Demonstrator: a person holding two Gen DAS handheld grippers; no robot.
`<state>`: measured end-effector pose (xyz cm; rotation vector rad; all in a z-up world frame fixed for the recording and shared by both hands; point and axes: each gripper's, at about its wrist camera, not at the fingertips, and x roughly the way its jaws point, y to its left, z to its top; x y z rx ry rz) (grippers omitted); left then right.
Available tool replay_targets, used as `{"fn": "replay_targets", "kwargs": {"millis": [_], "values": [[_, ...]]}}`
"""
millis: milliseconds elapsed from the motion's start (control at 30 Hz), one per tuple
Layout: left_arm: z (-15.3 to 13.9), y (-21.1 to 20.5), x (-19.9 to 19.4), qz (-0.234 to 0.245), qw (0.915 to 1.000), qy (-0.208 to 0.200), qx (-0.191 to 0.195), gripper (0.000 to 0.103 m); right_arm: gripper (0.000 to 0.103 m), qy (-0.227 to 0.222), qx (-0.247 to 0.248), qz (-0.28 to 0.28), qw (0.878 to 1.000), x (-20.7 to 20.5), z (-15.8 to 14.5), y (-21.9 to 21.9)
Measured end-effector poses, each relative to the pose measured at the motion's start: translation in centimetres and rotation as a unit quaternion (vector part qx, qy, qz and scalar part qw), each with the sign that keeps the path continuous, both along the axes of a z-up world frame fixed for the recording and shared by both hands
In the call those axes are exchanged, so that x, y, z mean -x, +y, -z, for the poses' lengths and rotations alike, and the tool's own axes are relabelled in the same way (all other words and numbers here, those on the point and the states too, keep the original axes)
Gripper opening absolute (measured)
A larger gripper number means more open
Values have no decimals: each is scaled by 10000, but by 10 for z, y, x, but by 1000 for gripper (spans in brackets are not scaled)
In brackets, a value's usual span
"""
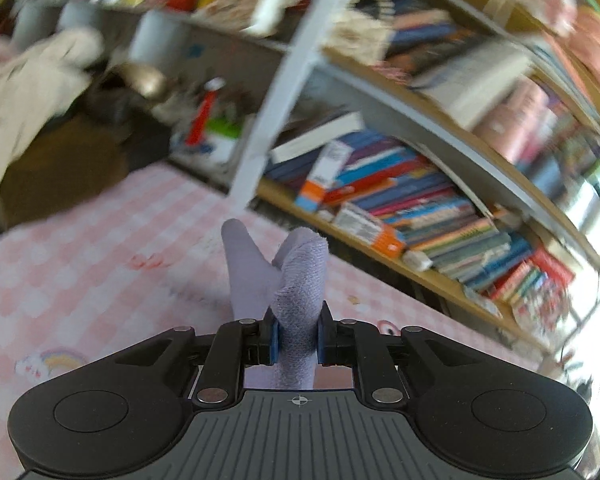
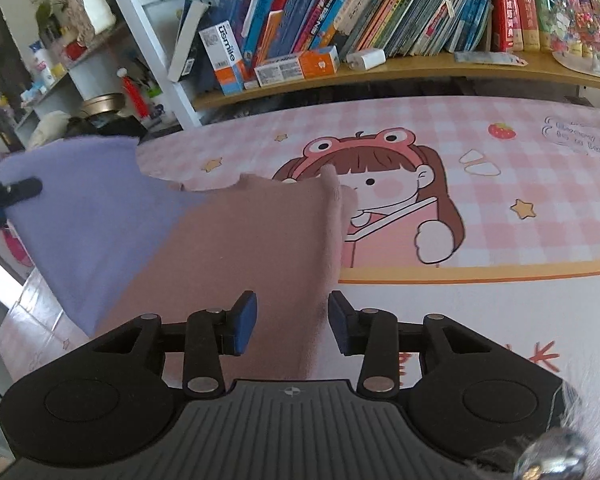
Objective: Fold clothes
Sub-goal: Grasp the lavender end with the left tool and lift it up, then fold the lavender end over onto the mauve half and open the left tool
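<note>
A two-tone garment, lavender (image 2: 92, 208) and dusty pink (image 2: 260, 240), hangs stretched above the table between both grippers. My left gripper (image 1: 296, 336) is shut on a bunched fold of the lavender cloth (image 1: 300, 272), which sticks up past its blue pads. That same left gripper (image 2: 16, 192) shows at the left edge of the right wrist view, clamping the lavender corner. My right gripper (image 2: 294, 320) stands open. The pink part passes between its blue pads (image 2: 246, 322), and they do not press on it.
The table (image 2: 500, 184) carries a pink checked cover with a cartoon girl print. Behind it runs a wooden shelf of books (image 2: 380, 12) with a white upright post (image 2: 148, 40). A cream garment (image 1: 20, 92) lies off the table's far left.
</note>
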<state>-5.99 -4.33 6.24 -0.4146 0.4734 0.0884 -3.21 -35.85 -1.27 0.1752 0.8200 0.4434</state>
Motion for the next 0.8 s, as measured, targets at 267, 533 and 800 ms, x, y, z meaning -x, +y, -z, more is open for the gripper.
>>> {"fn": "replay_targets", "kwargs": {"millis": [267,533,800], "values": [[-9,-128,3,1148,9754,-226,-1868,15,37,105,-98,-122,9998,2,2,-34],[74,-259,11,3230,8523,1008,-3989,33,37,358,34,55,9993,7,14,-73],[85,-259,17,3259,8653,1260,-3593,67,38,358,-281,54,9990,7,11,-102]]}}
